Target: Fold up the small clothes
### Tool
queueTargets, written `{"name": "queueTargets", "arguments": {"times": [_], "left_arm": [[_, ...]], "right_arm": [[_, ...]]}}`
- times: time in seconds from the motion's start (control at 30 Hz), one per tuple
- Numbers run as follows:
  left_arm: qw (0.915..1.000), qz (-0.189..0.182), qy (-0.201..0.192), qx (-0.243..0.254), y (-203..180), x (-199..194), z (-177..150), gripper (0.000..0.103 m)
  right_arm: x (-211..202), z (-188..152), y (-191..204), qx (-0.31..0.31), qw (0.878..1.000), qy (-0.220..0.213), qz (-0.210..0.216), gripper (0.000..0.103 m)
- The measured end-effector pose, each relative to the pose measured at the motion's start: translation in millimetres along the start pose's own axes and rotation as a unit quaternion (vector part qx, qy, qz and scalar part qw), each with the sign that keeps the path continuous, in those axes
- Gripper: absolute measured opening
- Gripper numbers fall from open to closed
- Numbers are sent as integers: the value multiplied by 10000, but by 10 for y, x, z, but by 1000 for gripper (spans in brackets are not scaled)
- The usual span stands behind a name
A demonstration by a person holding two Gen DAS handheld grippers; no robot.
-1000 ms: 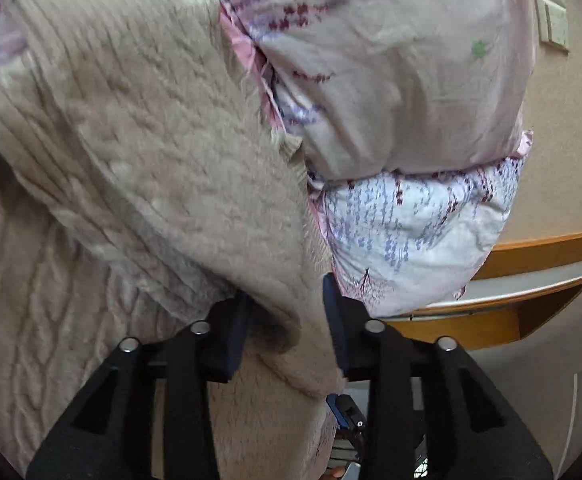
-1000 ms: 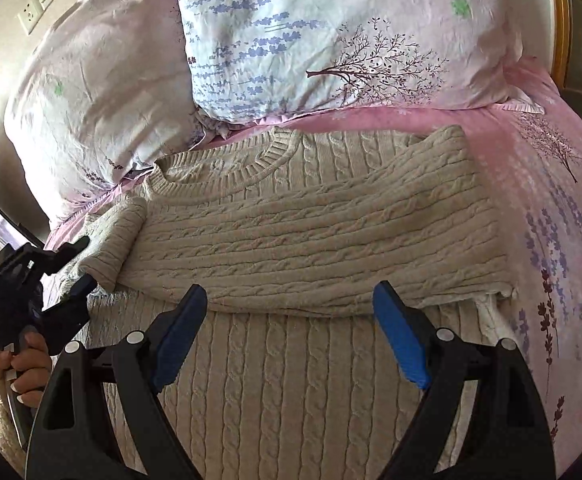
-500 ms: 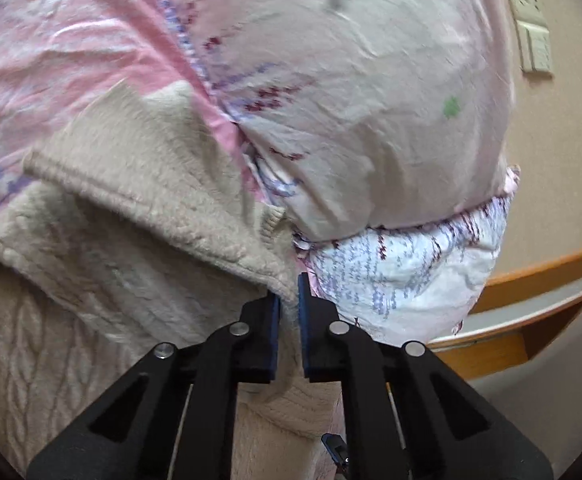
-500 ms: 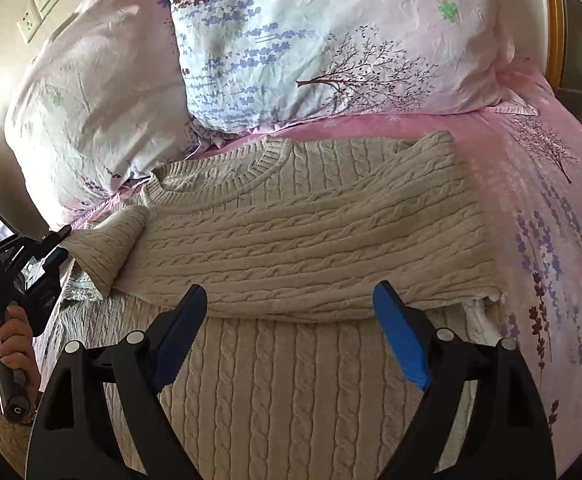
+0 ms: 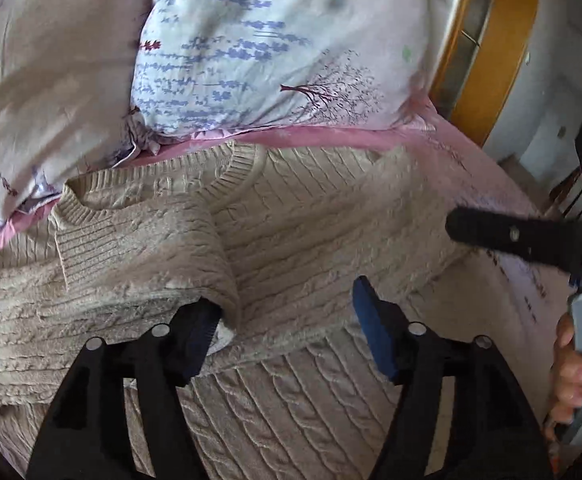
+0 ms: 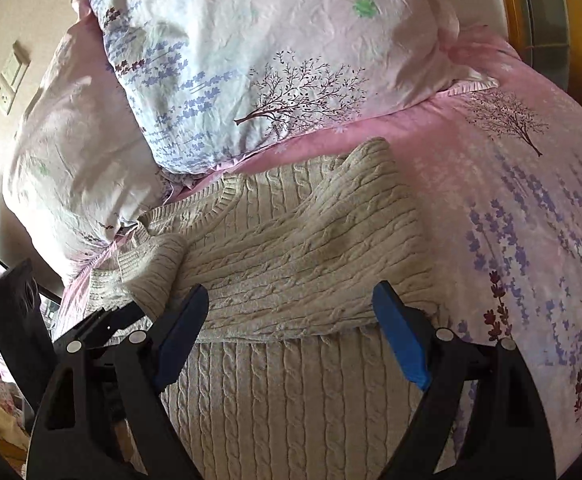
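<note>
With both my left gripper and right gripper spread wide and empty, the sweater lay on the bed, soft, thick, floppy, best pinched at its folded hem edge.

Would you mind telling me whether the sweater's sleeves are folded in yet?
Folded: both sleeves lie across the sweater chest.

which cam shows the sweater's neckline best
The left wrist view: the ribbed neckline of the sweater sits near centre, its curve mostly visible. The right wrist view shows the neckline smaller, its left end hidden under a folded sleeve.
</note>
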State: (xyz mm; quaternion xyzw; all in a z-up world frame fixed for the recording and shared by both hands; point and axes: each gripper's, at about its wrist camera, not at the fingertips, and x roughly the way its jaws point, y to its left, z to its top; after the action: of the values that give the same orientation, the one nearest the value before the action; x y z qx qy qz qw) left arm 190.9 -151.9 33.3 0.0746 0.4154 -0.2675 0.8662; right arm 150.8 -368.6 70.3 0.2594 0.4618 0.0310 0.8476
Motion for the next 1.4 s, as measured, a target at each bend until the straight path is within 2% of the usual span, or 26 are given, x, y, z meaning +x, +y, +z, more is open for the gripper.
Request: {"name": "queueTargets", "arguments": {"times": [0.1,0.17,0.27,0.37,0.47,0.53,0.63,0.73,0.8,0.83,0.87,0.9,0.93,1.03,1.13,1.2,1.27,1.33,1.4], "left_arm": [[9976,-569,-12,-383,202,-192,-61,73],[9950,-799,-82,-595,383,-365,-133,77],[9925,-720,-309,-943,746,-661,-250,79],[9802,-579,-407,-1849,1350,-898,-440,79],[9643,-313,-395,-2601,1844,-1023,-615,74],[9592,-127,-310,-2809,2034,-1054,-728,72],[9573,-21,-142,-2888,2143,-1022,-845,69],[9562,-3,21,-2926,2189,-941,-916,67],[9564,31,42,-2919,2204,-905,-938,66],[9571,56,44,-2898,2198,-910,-940,66],[9571,80,64,-2897,2200,-911,-935,66],[9568,86,68,-2907,2193,-908,-936,66],[9565,90,72,-2916,2193,-906,-936,66],[9565,82,51,-2916,2196,-900,-942,66],[9551,40,-2,-2964,2208,-900,-947,66],[9544,28,-21,-2984,2215,-903,-950,66],[9535,10,-47,-3012,2217,-909,-956,66],[9525,-32,-86,-3043,2228,-913,-961,66],[9495,-131,-165,-3130,2248,-943,-979,66]], "right_arm": [[6,44,-11,98,9998,27,180,78],[44,69,22,156,9992,129,358,66],[99,80,208,-97,9983,234,533,60],[110,-5,690,-1141,9923,85,477,60],[172,-211,1279,-2283,9718,5,589,59],[247,-388,1677,-3146,9480,-142,453,58],[429,-661,2128,-4209,9066,-288,30,55],[629,-847,2337,-4782,8770,-297,-357,53],[795,-925,2409,-5022,8620,-251,-644,48],[870,-933,2413,-5073,8581,-219,-766,34],[945,-929,2409,-5080,8558,-219,-951,9],[995,-889,2380,-4971,8607,-214,-1072,6],[979,-832,2324,-4781,8719,-240,-1032,6],[728,-544,2079,-3793,9203,-599,-746,6],[360,-210,1581,-2300,9685,-910,-303,6],[230,-102,1214,-1484,9845,-909,-211,6],[194,-65,755,-627,9959,-638,-119,6],[252,-67,425,-73,9997,-207,68,6],[304,-54,164,422,9983,119,375,10]]}}
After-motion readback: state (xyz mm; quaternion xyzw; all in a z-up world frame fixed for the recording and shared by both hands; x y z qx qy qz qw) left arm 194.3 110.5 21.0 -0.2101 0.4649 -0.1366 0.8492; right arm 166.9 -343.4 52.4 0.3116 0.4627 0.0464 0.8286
